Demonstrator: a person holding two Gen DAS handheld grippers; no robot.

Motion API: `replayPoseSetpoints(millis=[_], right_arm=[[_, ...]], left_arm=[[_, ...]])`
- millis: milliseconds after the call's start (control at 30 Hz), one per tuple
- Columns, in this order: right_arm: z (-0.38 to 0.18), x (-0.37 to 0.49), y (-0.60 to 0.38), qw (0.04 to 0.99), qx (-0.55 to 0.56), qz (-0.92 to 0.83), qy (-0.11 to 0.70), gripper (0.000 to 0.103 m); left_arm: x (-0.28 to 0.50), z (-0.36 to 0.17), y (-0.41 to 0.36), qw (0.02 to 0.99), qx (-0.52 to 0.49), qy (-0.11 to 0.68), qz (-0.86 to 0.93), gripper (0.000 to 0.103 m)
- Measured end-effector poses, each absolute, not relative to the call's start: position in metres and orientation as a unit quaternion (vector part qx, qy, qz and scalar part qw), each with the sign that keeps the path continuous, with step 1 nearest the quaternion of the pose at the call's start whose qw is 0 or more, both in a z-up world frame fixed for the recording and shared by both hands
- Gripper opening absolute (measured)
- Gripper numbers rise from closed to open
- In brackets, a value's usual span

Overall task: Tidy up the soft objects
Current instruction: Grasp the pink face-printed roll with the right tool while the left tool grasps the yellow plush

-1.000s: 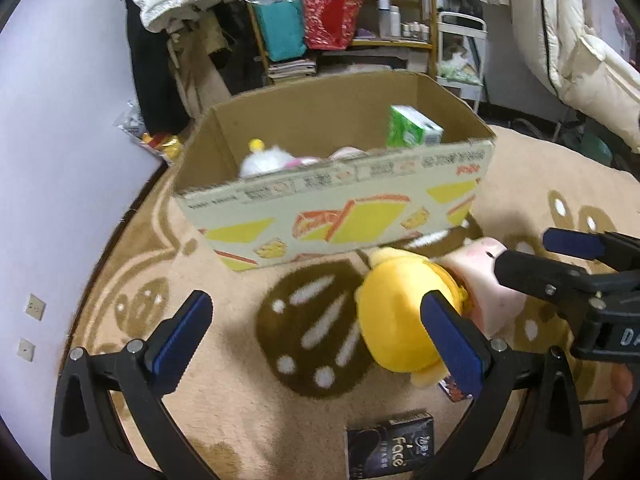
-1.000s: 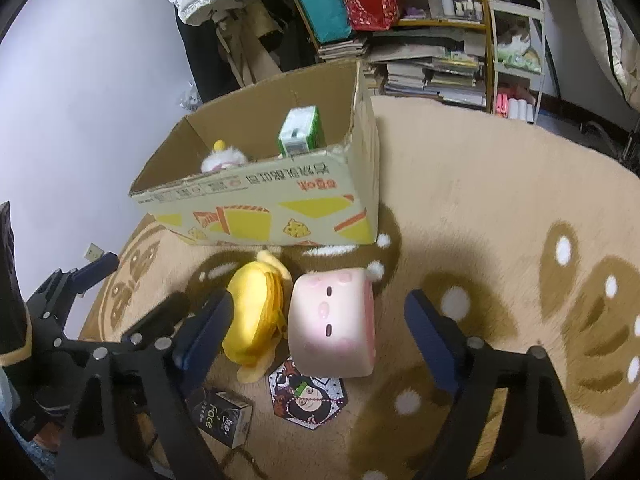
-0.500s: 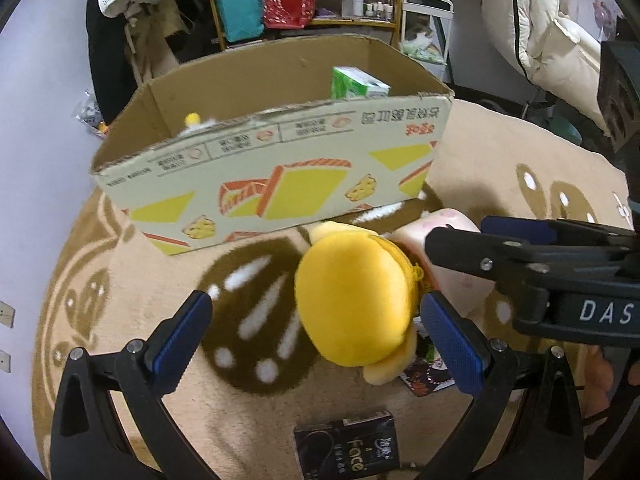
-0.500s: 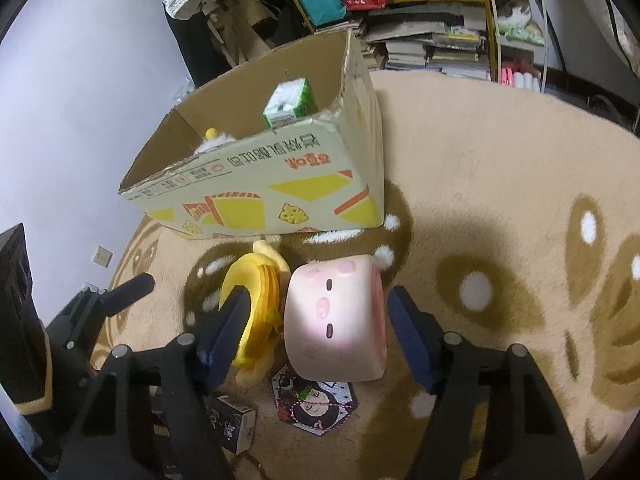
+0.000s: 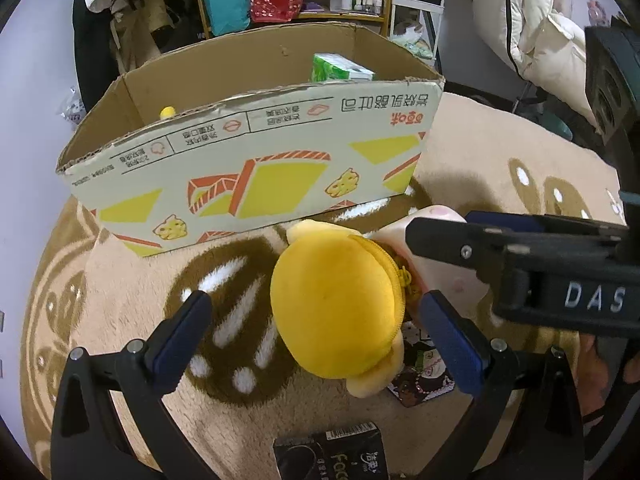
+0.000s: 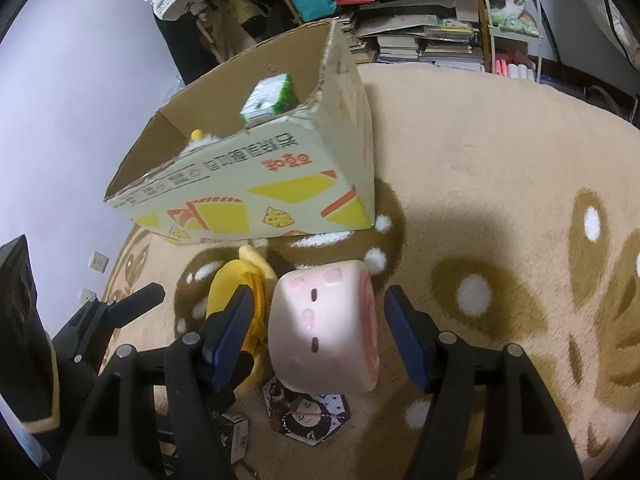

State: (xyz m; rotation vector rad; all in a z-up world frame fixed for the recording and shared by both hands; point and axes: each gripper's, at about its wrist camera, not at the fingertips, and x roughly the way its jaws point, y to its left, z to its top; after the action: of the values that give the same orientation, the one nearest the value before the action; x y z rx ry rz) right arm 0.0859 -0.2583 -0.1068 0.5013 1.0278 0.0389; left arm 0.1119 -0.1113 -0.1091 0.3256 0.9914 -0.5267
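Right gripper [image 6: 320, 332] jaws closing around pink plush cube [image 6: 326, 330], pads not yet touching. Left gripper [image 5: 316, 344] spread wide, astride yellow plush [image 5: 336, 304]. Both plushes on rug [image 6: 500, 184], cardboard box [image 6: 256, 200] at 12 o'clock.

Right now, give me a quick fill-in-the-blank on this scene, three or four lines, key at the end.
1. The right tongs straddle the ____ plush, jaws closing.
2. The yellow plush lies between the pads of the ____ tongs.
3. The green carton sits inside the ____ box.
4. Both plushes lie on the ____, in front of that box.

Missing: pink; left; cardboard; rug
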Motion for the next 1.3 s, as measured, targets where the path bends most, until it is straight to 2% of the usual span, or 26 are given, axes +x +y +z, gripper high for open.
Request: replayPoseSetpoints(millis=[433, 667, 1200, 1300], right_arm=[[-0.111, 0.089, -0.258, 0.839, 0.24, 0.022, 0.488, 0.071], [-0.114, 0.09, -0.255, 0.836, 0.236, 0.023, 0.494, 0.071], [-0.121, 0.091, -0.257, 0.828, 0.234, 0.014, 0.51, 0.07], [-0.122, 0.093, -0.258, 0.826, 0.237, 0.015, 0.511, 0.07]], left_arm=[[0.117, -0.129, -0.121, 0.833, 0.187, 0.473, -0.22, 0.103], [0.127, -0.135, -0.116, 0.835, 0.15, 0.489, -0.205, 0.103], [0.142, -0.154, -0.115, 0.842, 0.151, 0.492, -0.161, 0.103], [0.142, -0.156, -0.115, 0.838, 0.151, 0.495, -0.173, 0.096]])
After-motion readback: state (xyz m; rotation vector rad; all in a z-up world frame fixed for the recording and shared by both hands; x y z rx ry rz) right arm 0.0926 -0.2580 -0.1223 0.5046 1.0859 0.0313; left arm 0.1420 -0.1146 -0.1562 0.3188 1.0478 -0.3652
